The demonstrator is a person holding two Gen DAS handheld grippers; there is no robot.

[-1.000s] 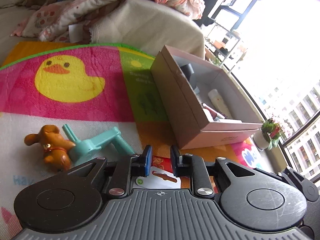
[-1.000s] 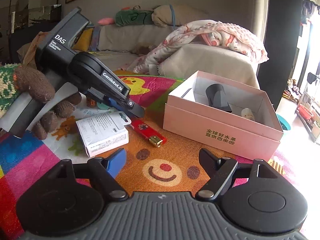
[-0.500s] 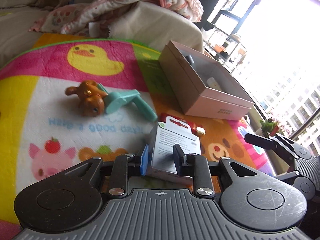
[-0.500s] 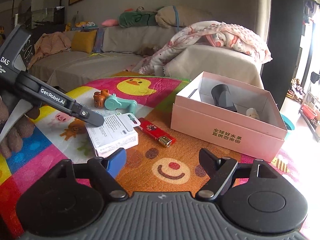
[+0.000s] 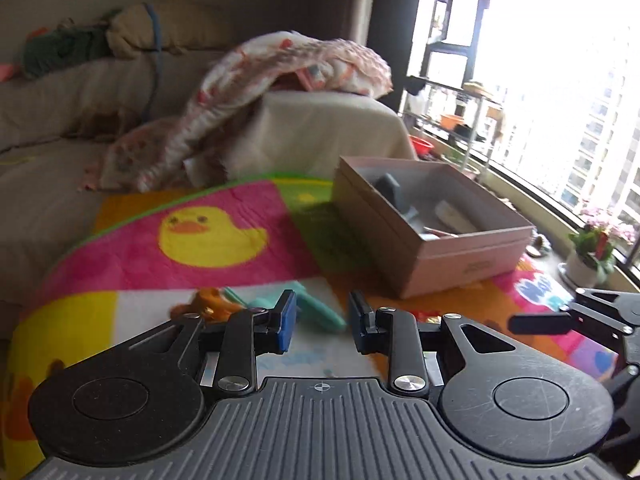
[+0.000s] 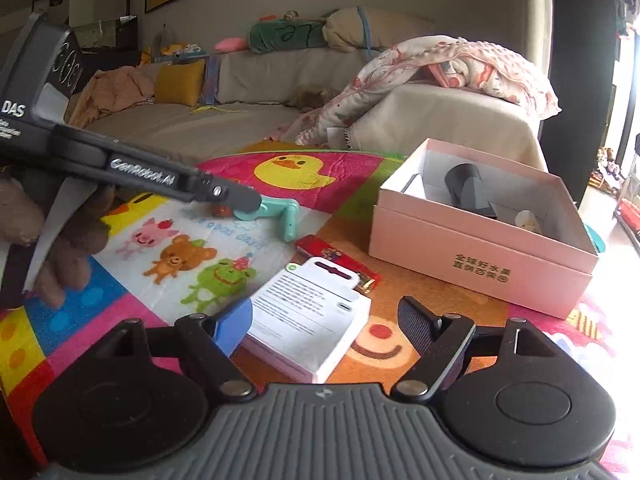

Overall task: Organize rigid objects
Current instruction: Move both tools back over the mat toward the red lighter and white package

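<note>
My left gripper point(image 5: 322, 322) hovers over the play mat, jaws a little apart and empty. Just beyond its tips lie a teal toy point(image 5: 320, 312) and a brown dog figure point(image 5: 208, 304). From the right wrist view its fingertip point(image 6: 248, 200) sits over the teal toy point(image 6: 280, 212). My right gripper point(image 6: 324, 328) is wide open. A small white carton point(image 6: 308, 320) lies flat just ahead, in line with the gap between its pads, which do not press on it. Behind the carton lies a red lighter point(image 6: 336, 256). An open pink box point(image 6: 480, 264) holding a dark object stands to the right.
A colourful play mat point(image 6: 168, 256) covers the surface. A sofa with a crumpled blanket point(image 6: 440, 68) runs along the back. The pink box point(image 5: 440, 248) stands near a window ledge with a potted plant point(image 5: 588, 256). A gloved hand point(image 6: 60, 248) holds the left gripper.
My left gripper has pulled off the white carton and swung up toward the teal toy. The carton now lies turned and closer to my right gripper, which barely moved.
</note>
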